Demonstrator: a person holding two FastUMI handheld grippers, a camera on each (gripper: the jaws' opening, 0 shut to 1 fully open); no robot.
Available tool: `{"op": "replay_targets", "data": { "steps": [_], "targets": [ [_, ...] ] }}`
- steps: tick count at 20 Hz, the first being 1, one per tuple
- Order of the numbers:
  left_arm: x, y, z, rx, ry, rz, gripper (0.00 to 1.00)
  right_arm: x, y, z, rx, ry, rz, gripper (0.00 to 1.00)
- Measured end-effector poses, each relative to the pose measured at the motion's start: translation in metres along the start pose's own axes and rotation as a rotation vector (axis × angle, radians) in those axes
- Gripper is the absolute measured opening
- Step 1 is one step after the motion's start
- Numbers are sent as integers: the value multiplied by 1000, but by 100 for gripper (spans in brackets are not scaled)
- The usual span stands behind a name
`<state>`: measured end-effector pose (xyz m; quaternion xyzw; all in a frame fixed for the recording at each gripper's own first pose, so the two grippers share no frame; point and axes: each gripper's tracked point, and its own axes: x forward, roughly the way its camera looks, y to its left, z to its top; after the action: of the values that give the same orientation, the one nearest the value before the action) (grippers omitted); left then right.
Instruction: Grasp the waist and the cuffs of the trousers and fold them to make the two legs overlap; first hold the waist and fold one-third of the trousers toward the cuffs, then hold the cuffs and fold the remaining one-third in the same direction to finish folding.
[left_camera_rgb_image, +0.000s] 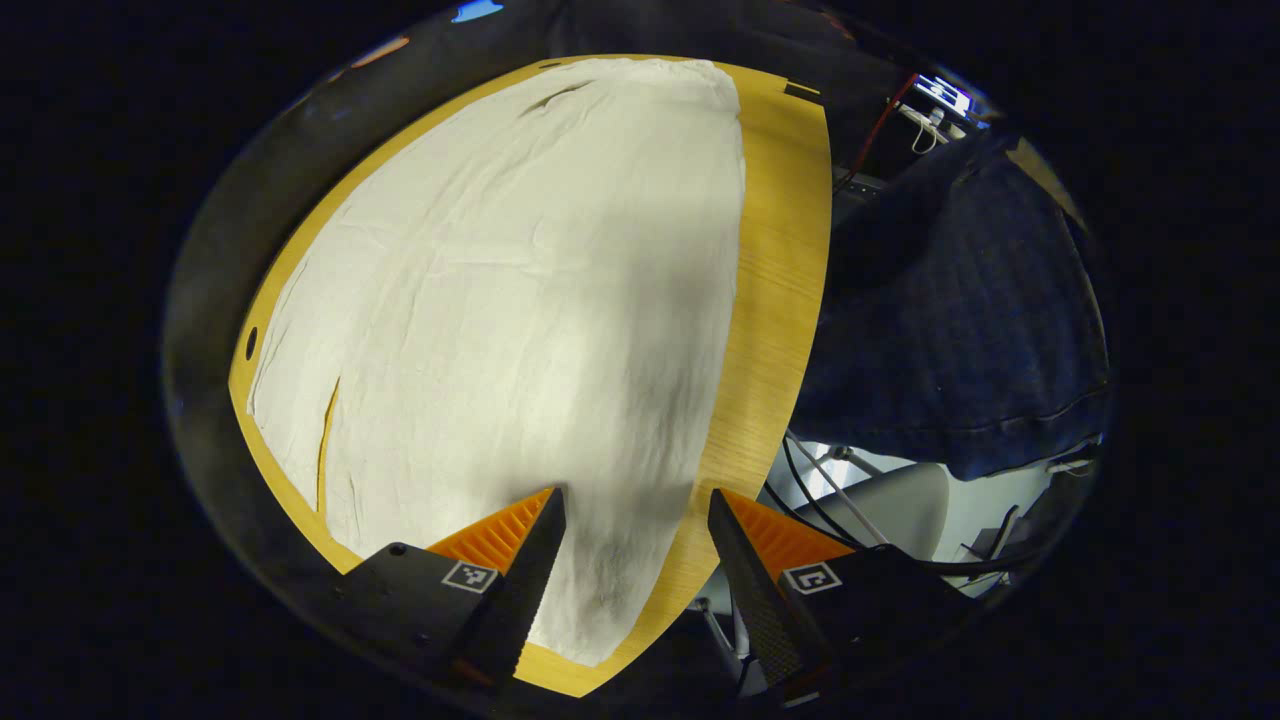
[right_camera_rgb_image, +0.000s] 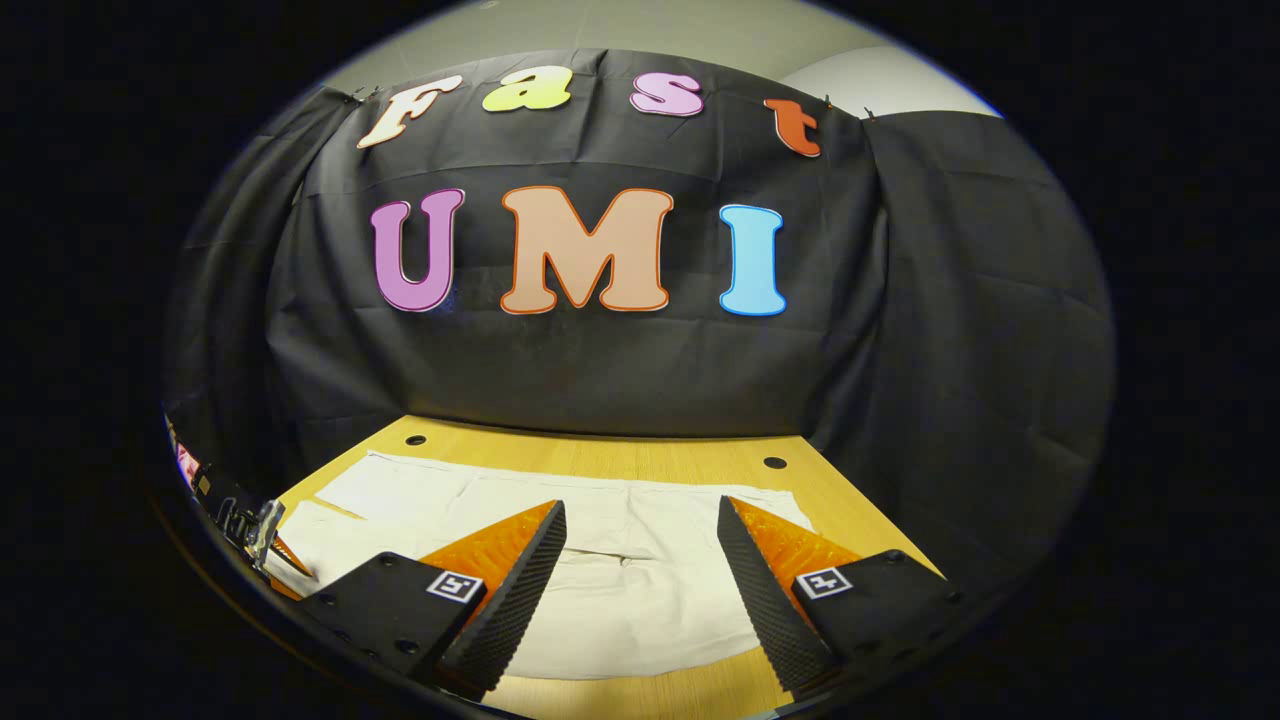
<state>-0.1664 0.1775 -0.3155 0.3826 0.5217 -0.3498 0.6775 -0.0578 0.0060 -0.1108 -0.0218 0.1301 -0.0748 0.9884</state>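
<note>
From the left gripper view I look down on the cream-white cloth trousers (left_camera_rgb_image: 520, 300), spread flat across the yellow wooden desk (left_camera_rgb_image: 780, 280). They cover most of the desk top and leave a bare strip of wood along the right-hand edge and a thin rim on the left. The fabric is lightly creased, and I can see a narrow slit of wood through it near the lower left and a dark fold line near the far end. My left hand-held gripper (left_camera_rgb_image: 635, 505) hangs above the near end of the trousers with its two fingers spread wide and nothing between them; I cannot tell whether the tips touch the cloth. Off the right side of the desk there is a person's dark blue denim garment (left_camera_rgb_image: 960, 300), and below it a grey chair seat (left_camera_rgb_image: 890, 500) with black cables running past.

In the right gripper view I am lower and looking across the desk (right_camera_rgb_image: 600, 455) toward the black cloth wall (right_camera_rgb_image: 600, 370) of the booth. The trousers (right_camera_rgb_image: 620, 590) lie flat in front of me, reaching almost to the far edge, where two small round holes (right_camera_rgb_image: 775, 463) sit in the bare wood. My right hand-held gripper (right_camera_rgb_image: 640, 515) is also spread wide and empty, poised over the near part of the trousers.
</note>
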Motion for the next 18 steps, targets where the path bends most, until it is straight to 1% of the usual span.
{"op": "replay_targets", "data": {
  "steps": [2,4,8,11,12,13,14,15,16,17,18],
  "targets": [
    [2,2,-4,-1,20,-9,87,0,0,-2,-2,7,-1,98],
    [2,5,-8,2,41,-7,82,1,0,-4,-6,12,-1,98],
    [3,8,-9,15,55,-11,76,2,2,-7,-7,19,10,98],
    [2,7,-10,22,77,-16,75,3,4,-9,-13,26,30,97],
    [3,9,-10,17,83,-11,72,6,6,-8,-17,29,39,98],
    [2,11,-10,6,87,-9,71,7,7,-9,-22,34,50,98],
    [3,13,-10,-1,89,-6,65,9,8,-8,-28,35,61,98],
    [3,15,-10,-7,87,-3,62,12,11,-7,-32,38,74,98],
    [3,18,-9,-3,84,3,53,14,13,-9,-37,41,88,97],
    [4,23,-7,0,78,9,46,16,14,-9,-43,46,104,98],
    [5,26,-5,-1,76,18,27,19,17,-10,-50,52,121,98]
  ]
}}
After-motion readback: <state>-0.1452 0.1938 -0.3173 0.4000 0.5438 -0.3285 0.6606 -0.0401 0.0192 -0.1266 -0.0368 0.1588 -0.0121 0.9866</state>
